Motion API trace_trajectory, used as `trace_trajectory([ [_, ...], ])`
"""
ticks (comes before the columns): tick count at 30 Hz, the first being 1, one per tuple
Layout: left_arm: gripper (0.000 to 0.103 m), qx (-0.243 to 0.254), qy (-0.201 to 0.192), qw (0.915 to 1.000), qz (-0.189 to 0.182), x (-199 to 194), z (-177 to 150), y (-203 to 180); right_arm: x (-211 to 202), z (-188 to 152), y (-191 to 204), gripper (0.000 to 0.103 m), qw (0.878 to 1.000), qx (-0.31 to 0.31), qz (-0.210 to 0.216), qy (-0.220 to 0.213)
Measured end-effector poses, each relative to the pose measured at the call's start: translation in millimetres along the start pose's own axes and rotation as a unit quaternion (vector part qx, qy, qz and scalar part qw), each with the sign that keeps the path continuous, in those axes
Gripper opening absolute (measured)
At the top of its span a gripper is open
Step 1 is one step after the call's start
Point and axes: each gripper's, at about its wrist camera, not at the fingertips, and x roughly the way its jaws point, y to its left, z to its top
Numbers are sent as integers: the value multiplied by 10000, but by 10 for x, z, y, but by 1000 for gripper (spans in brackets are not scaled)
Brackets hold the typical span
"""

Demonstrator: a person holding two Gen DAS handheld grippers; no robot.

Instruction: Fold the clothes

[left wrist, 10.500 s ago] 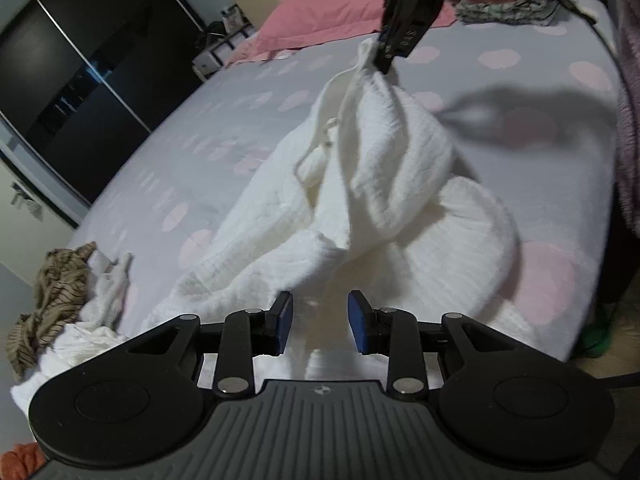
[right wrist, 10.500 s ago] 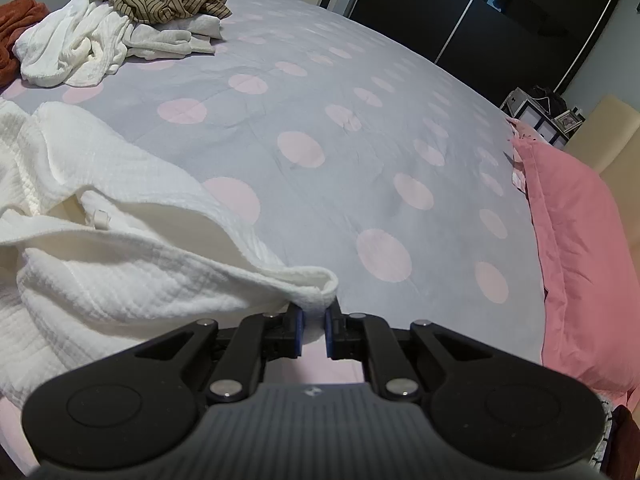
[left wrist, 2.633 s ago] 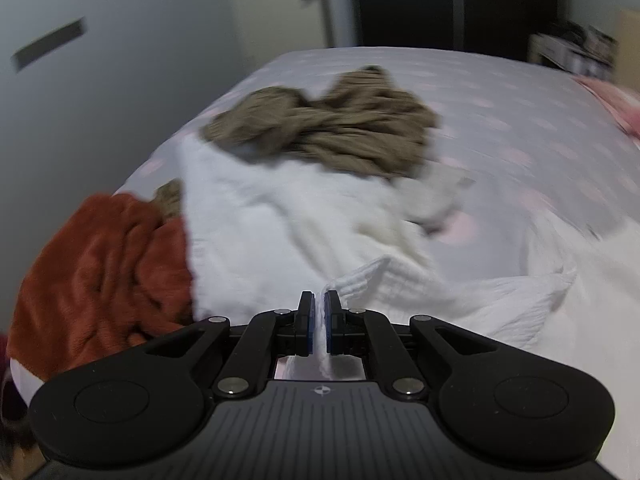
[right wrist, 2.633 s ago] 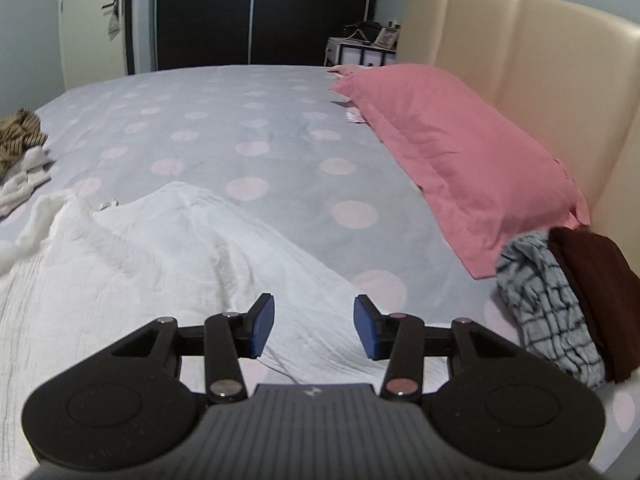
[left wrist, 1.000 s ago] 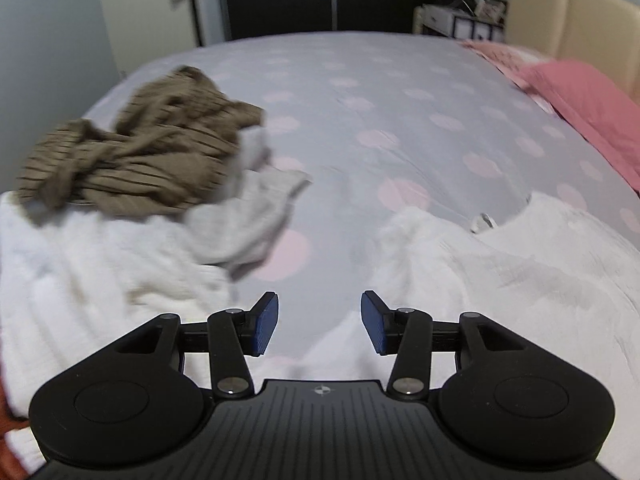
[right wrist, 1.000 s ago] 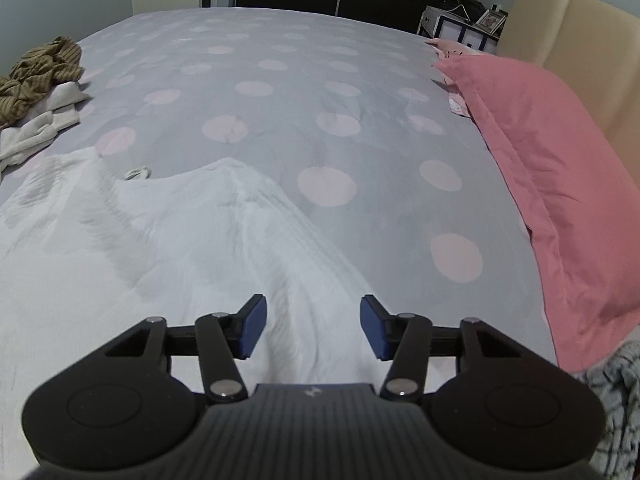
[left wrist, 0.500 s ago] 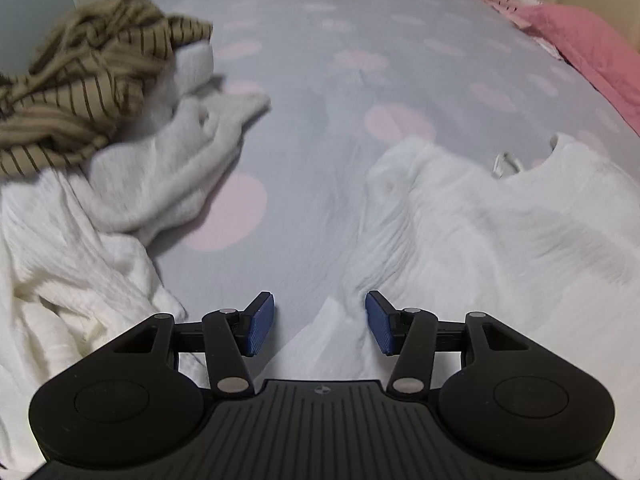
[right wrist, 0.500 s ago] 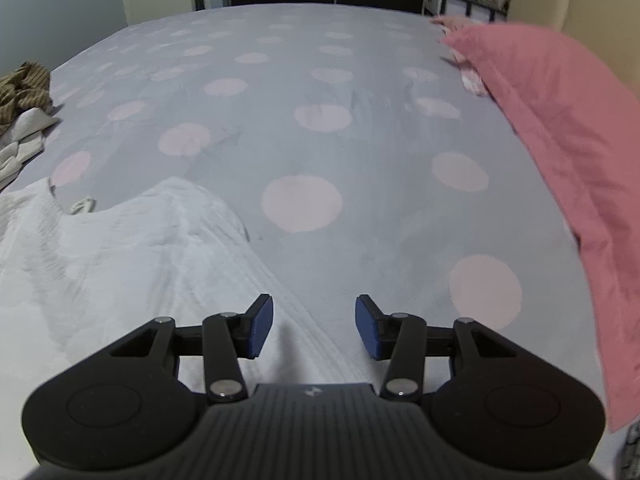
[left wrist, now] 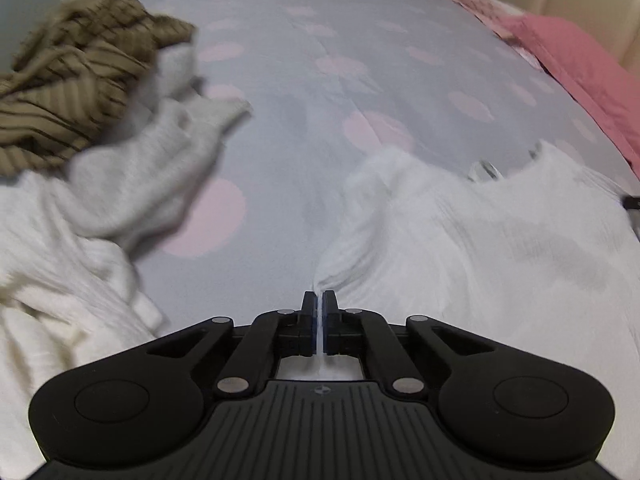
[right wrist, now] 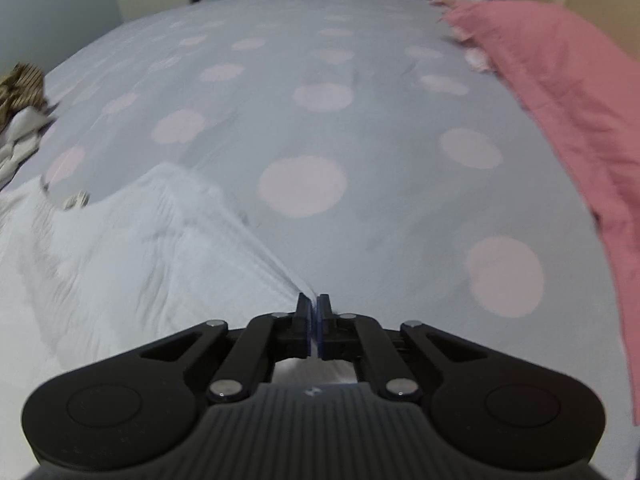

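A white textured garment (left wrist: pixel 480 240) lies spread on the grey bed sheet with pink dots (left wrist: pixel 304 80). My left gripper (left wrist: pixel 319 300) is shut on the garment's left edge, and the cloth bunches into pleats at the jaws. In the right wrist view the same white garment (right wrist: pixel 132 248) fills the lower left. My right gripper (right wrist: pixel 313 304) is shut on its right edge, and a taut fold runs from the jaws up to the left. The neck opening with a label (right wrist: pixel 76 200) lies at the far side.
A pile of unfolded clothes lies to the left: a brown striped piece (left wrist: pixel 72 84) on top of white pieces (left wrist: pixel 100 200). A pink pillow (right wrist: pixel 568 100) lies along the right side by the beige headboard (left wrist: pixel 592 12). Dark wardrobe doors stand beyond the bed.
Both grippers were open half a second ago, hovering over the garment's edges. Both have now closed on the white cloth, and the fabric puckers at each pair of jaws.
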Motion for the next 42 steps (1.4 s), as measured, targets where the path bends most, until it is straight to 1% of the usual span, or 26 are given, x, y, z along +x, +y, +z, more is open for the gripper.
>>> trace_trajectory([
  [3,0,-309,-260,9990,174,-101,111,114,-106,56,-90,2,9994,142,-228,-233],
  [6,0,-549,-264,9976,318,-128,205,225,-197,124,-188,2,9975,284,-480,-443],
  [8,0,-713,-286,9966,295,-113,238,243,-205,154,-226,2,9961,371,-643,-478],
  [11,0,-723,-325,9960,411,-72,266,206,-143,171,-194,2,9951,374,-795,-444],
  [12,0,-737,-327,9957,446,-49,270,204,-112,170,-180,2,9954,370,-788,-406],
  [14,0,-579,-84,9964,607,122,270,184,-43,156,-145,2,9964,330,-696,-341],
  [16,0,-471,89,9969,623,227,237,161,37,130,-111,2,9974,237,-635,-247],
  [17,2,-473,121,9971,588,256,229,153,77,114,-102,3,9977,209,-611,-196],
  [18,2,-422,56,9975,563,242,237,140,116,98,-93,7,9980,182,-585,-146],
  [19,4,-368,-14,9979,538,225,246,126,130,79,-95,7,9984,159,-520,-122],
  [20,14,-313,-84,9982,513,209,255,112,144,61,-96,8,9988,135,-456,-101],
  [21,30,-217,-204,9983,496,175,271,97,136,57,-94,14,9991,67,-406,-133],
  [22,39,-119,-326,9982,480,140,287,82,108,65,-93,19,9991,-10,-367,-215],
  [23,52,-1,-501,9976,473,96,302,58,80,73,-91,32,9990,-85,-324,-301],
  [24,53,133,-647,9969,434,71,323,26,39,99,-95,39,9987,-136,-219,-445],
  [25,53,267,-792,9957,393,47,345,-7,8,129,-92,39,9983,-191,-99,-549],
  [28,53,629,-911,9936,211,108,415,-133,-14,215,-2,39,9963,-377,207,-749],
  [30,53,878,-1004,9909,189,187,429,-237,37,260,122,39,9940,-621,368,-819],
  [32,53,1104,-984,9889,133,281,436,-328,112,306,245,39,9915,-843,513,-850],
  [34,53,1354,-950,9862,76,362,436,-419,197,355,339,39,9900,-912,652,-859],
  [35,53,1466,-927,9848,111,406,437,-457,239,379,380,40,9892,-936,726,-863],
  [37,52,1526,-945,9837,119,466,431,-473,322,415,468,41,9870,-1072,831,-862],
  [38,52,1483,-930,9845,70,504,434,-462,364,433,512,43,9858,-1140,882,-861],
  [40,43,1427,-872,9859,-44,552,435,-442,444,456,585,46,9839,-1268,932,-842],
  [42,27,1479,-786,9858,-120,586,436,-458,522,477,610,49,9833,-1284,1009,-809],
])
